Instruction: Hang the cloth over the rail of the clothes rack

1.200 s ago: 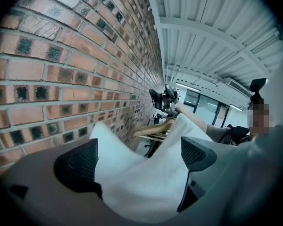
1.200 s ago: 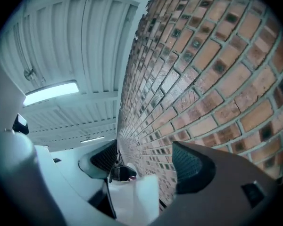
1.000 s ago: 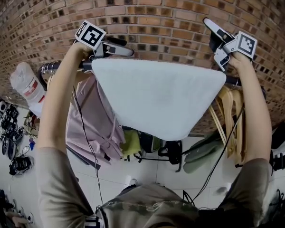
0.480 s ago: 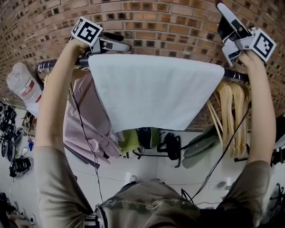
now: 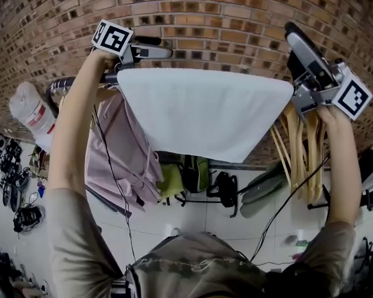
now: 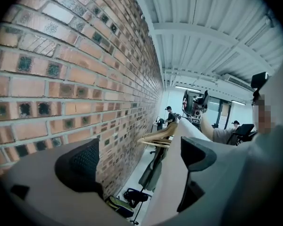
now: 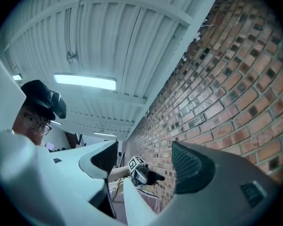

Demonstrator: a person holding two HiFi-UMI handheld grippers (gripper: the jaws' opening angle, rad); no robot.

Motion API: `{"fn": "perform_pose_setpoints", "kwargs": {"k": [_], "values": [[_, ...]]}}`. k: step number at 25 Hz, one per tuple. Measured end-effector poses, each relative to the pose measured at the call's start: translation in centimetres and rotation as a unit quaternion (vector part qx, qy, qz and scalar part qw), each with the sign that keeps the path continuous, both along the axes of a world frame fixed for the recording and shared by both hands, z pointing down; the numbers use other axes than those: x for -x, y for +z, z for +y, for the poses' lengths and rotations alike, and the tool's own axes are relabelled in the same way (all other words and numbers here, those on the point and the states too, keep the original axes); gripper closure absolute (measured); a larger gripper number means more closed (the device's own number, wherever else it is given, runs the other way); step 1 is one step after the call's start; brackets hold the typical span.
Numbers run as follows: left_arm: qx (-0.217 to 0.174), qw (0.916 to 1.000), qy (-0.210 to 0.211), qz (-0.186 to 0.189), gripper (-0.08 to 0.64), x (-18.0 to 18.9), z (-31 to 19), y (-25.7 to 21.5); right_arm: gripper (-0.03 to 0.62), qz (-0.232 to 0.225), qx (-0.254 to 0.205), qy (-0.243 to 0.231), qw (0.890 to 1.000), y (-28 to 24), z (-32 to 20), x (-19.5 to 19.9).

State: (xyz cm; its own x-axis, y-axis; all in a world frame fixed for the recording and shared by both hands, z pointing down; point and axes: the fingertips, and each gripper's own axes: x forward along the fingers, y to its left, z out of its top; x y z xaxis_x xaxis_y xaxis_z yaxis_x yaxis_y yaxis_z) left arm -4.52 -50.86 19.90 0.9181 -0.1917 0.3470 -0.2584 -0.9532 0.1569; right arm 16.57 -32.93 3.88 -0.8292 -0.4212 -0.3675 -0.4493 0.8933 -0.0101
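As the cloth (image 5: 205, 113) drapes the rail (image 5: 65, 84), left gripper (image 5: 163, 47) and right gripper (image 5: 293, 36) flank its edges, jaws spread.

Rail (image 5: 63, 86) carries draped white cloth (image 5: 202, 110); pink garment (image 5: 121, 151), wooden hangers (image 5: 300, 143) hang.

Head view faces the brick wall (image 5: 224, 17) closely; left tongs (image 5: 166, 47) and right tongs (image 5: 293, 39) views skim it, facing each other.

Matt cloth (image 5: 199, 110); shiny metal rail (image 5: 64, 85); rough brick (image 5: 205, 17)
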Motion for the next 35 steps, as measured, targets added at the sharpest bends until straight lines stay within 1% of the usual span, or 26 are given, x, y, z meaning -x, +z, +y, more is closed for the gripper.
{"fn": "perform_pose_setpoints", "kwargs": {"k": [2, 4, 7, 9, 11, 12, 13, 14, 16, 18, 20, 22, 24, 26, 27, 28, 29, 30, 31, 32, 34, 35], "values": [[-0.002, 0.9999, -0.001, 0.012, 0.009, 0.1, -0.1, -0.5, 0.228, 0.015, -0.001, -0.003, 1.0, 1.1, 0.6, 0.4], [-0.017, 0.9993, -0.013, 0.032, 0.009, 0.5, -0.5, -1.4, 0.229, 0.033, 0.002, 0.001, 0.999, 2.2, 0.7, 0.7], [-0.072, 0.9943, -0.045, 0.065, 0.01, 1.4, -1.6, -3.8, 0.229, 0.043, 0.016, 0.024, 0.999, 3.6, 0.0, 0.5], [-0.123, 0.9867, -0.053, 0.092, 0.011, 1.7, -1.8, -6.0, 0.229, 0.06, 0.012, 0.033, 0.998, 4.3, 0.0, 0.5], [-0.186, 0.9749, -0.043, 0.114, 0.012, 1.3, -1.3, -8.2, 0.229, 0.076, 0.003, 0.034, 0.996, 4.6, 0.2, 0.7], [-0.211, 0.9688, -0.036, 0.125, 0.012, 1.0, -0.7, -9.2, 0.229, 0.079, 0.0, 0.033, 0.996, 4.7, 0.3, 0.9], [-0.227, 0.9638, -0.031, 0.136, 0.012, 0.7, 0.0, -10.2, 0.229, 0.079, -0.001, 0.032, 0.996, 4.7, 0.3, 1.0], [-0.235, 0.9604, -0.027, 0.148, 0.012, 0.4, 0.7, -11.1, 0.229, 0.078, -0.002, 0.031, 0.996, 4.6, 0.4, 1.0], [-0.241, 0.9564, -0.018, 0.165, 0.013, -0.2, 2.0, -12.7, 0.229, 0.078, -0.001, 0.031, 0.997, 4.6, 0.5, 0.9], [-0.244, 0.9546, -0.005, 0.171, 0.015, -0.8, 3.8, -13.9, 0.229, 0.079, -0.001, 0.031, 0.996, 4.7, 0.5, 0.8], [-0.251, 0.9539, 0.011, 0.164, 0.015, -1.3, 6.0, -14.5, 0.229, 0.08, -0.003, 0.03, 0.996, 4.9, 0.6, 0.8], [-0.249, 0.956, 0.018, 0.155, 0.015, -1.8, 7.7, -14.5, 0.23, 0.079, -0.006, 0.03, 0.996, 4.9, 0.7, 0.7], [-0.225, 0.9617, 0.01, 0.156, 0.017, -2.0, 9.1, -14.3, 0.23, 0.077, -0.007, 0.03, 0.997, 5.0, 0.9, 0.8], [-0.183, 0.9669, 0.003, 0.178, 0.017, -1.7, 10.6, -14.0, 0.229, 0.078, -0.006, 0.025, 0.997, 4.9, 1.0, 1.1], [-0.164, 0.9674, 0.005, 0.193, 0.017, -1.4, 11.5, -13.9, 0.23, 0.077, -0.005, 0.021, 0.997, 4.9, 1.2, 1.4], [-0.156, 0.9663, 0.01, 0.204, 0.017, -1.2, 12.5, -13.8, 0.23, 0.075, -0.004, 0.017, 0.997, 4.8, 1.3, 1.6], [-0.164, 0.9637, 0.018, 0.21, 0.018, -1.1, 13.7, -13.9, 0.23, 0.073, -0.003, 0.013, 0.997, 4.8, 1.6, 1.7], [-0.183, 0.9594, 0.026, 0.213, 0.018, -1.0, 14.9, -14.0, 0.23, 0.071, 0.0, 0.007, 0.997, 4.8, 1.9, 1.8], [-0.205, 0.9537, 0.033, 0.218, 0.037, -0.9, 16.1, -14.2, 0.23, 0.069, 0.005, 0.001, 0.998, 5.0, 2.1, 1.9], [-0.219, 0.9478, 0.039, 0.229, 0.075, -0.7, 17.2, -14.2, 0.23, 0.066, 0.015, -0.007, 0.998, 5.3, 2.4, 1.9], [-0.222, 0.9395, 0.049, 0.256, 0.075, -0.3, 19.3, -13.9, 0.23, 0.054, 0.039, -0.022, 0.998, 6.1, 2.9, 1.9], [-0.219, 0.9376, 0.054, 0.265, 0.075, -0.2, 20.3, -13.5, 0.23, 0.048, 0.047, -0.027, 0.997, 6.4, 3.1, 1.9]]}}
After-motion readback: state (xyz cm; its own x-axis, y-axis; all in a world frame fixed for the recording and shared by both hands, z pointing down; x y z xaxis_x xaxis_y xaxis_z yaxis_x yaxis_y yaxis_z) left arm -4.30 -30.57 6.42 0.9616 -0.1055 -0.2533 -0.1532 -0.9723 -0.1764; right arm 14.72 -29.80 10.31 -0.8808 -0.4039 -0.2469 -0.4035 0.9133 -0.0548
